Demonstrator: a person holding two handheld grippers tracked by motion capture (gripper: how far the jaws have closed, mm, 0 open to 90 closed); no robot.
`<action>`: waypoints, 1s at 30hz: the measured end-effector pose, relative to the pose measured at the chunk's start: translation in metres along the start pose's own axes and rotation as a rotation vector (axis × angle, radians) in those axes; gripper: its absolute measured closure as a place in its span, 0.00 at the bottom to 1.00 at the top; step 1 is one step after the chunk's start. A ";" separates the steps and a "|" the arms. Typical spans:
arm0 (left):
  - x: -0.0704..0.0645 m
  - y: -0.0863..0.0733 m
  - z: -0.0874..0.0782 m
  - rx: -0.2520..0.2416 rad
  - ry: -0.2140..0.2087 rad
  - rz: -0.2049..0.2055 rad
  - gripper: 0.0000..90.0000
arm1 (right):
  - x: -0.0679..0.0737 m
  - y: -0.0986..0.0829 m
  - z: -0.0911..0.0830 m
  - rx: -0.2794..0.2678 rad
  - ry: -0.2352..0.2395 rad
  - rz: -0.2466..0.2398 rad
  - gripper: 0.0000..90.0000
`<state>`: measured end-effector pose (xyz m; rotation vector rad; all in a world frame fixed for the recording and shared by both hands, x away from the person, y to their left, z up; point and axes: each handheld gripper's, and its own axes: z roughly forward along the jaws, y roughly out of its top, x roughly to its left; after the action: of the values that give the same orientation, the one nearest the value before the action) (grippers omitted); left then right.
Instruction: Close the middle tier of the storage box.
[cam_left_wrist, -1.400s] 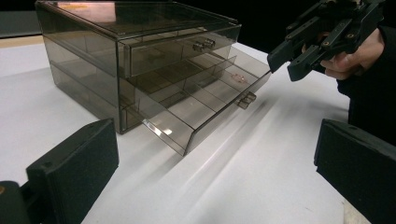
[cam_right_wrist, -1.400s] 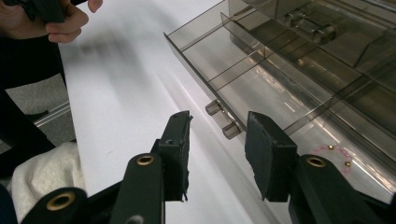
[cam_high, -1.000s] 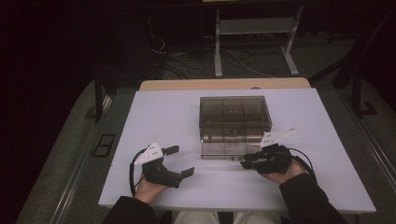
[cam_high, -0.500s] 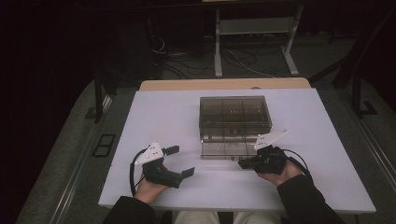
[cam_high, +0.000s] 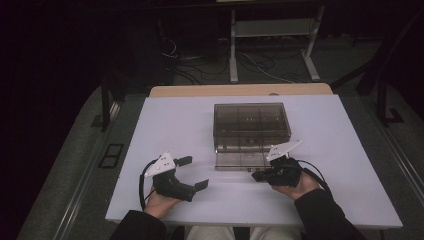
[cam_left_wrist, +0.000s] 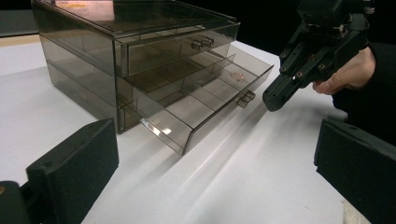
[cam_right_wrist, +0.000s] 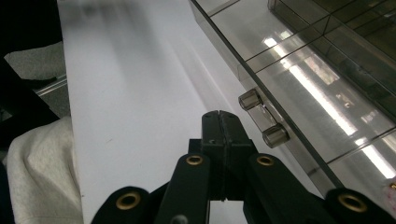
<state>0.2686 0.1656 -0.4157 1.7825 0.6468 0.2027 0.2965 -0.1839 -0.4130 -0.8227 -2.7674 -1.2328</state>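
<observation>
From the high view, a smoky clear drawer box (cam_high: 252, 125) stands mid-worktop (cam_high: 165, 120), its bottom drawer (cam_high: 239, 161) pulled out toward the person. The left gripper (cam_high: 192, 173) rests well left of it with jaws apart; the right gripper (cam_high: 256, 176) sits just before the drawer front.

In the left gripper view, both wide-set jaws frame the box (cam_left_wrist: 116, 51) and the open drawer (cam_left_wrist: 205, 100), with the right gripper (cam_left_wrist: 275, 99) beside its handle (cam_left_wrist: 246, 98).

In the right gripper view, the jaws are pressed together on nothing, just beside the handle (cam_right_wrist: 263, 122).

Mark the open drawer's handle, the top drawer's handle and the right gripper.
open drawer's handle (cam_right_wrist: 264, 122), right gripper view, clear bar between its two knobs
top drawer's handle (cam_left_wrist: 202, 43), left gripper view, middle of the handle
right gripper (cam_high: 256, 176), high view, tip of its closed jaws
</observation>
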 end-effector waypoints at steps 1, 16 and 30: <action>0.000 0.000 0.000 0.000 0.000 0.001 0.00 | 0.000 0.000 0.001 0.001 0.001 0.003 0.98; 0.000 0.000 0.000 0.001 0.000 -0.001 0.00 | 0.001 0.003 0.013 0.029 0.006 -0.007 0.98; 0.000 0.000 0.001 0.001 -0.002 0.001 0.00 | -0.003 0.005 0.025 0.073 -0.011 -0.014 0.98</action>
<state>0.2686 0.1648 -0.4161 1.7840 0.6451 0.2008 0.3066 -0.1652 -0.4281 -0.8083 -2.8129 -1.1244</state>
